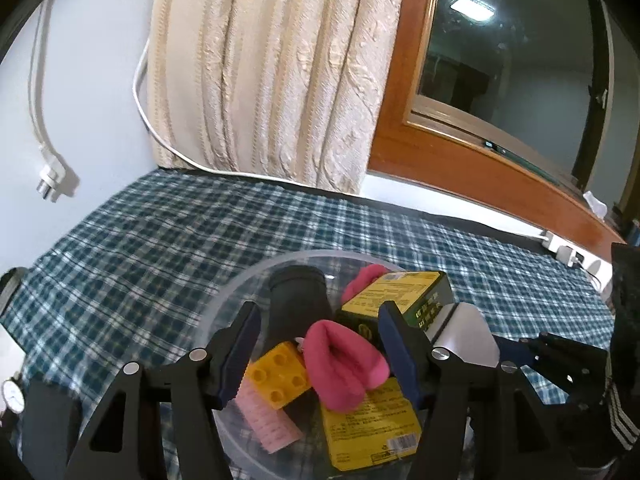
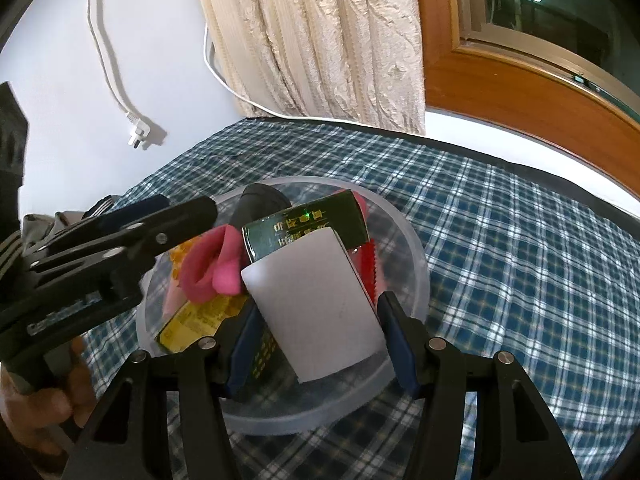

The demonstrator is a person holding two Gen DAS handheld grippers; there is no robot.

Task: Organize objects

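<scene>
Right gripper (image 2: pixel 316 344) clamping white block (image 2: pixel 316 312) over clear bowl (image 2: pixel 416 248); looking light, rigid, smooth, side-grip slipping risk. Left gripper (image 1: pixel 320 356) fingers apart, hovering empty over pink sock (image 1: pixel 340 364).

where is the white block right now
The white block sits between the jaws of the right gripper, over the near side of the clear bowl, leaning against the dark green box.

Left wrist view: set close above the clear bowl (image 1: pixel 224 300), facing forward toward curtain (image 1: pixel 276 72) and window (image 1: pixel 500 60). Right wrist view: likewise close, aimed from the bowl's right side. Bowl, plaid cloth (image 2: pixel 500 240) and curtain are shared.
</scene>
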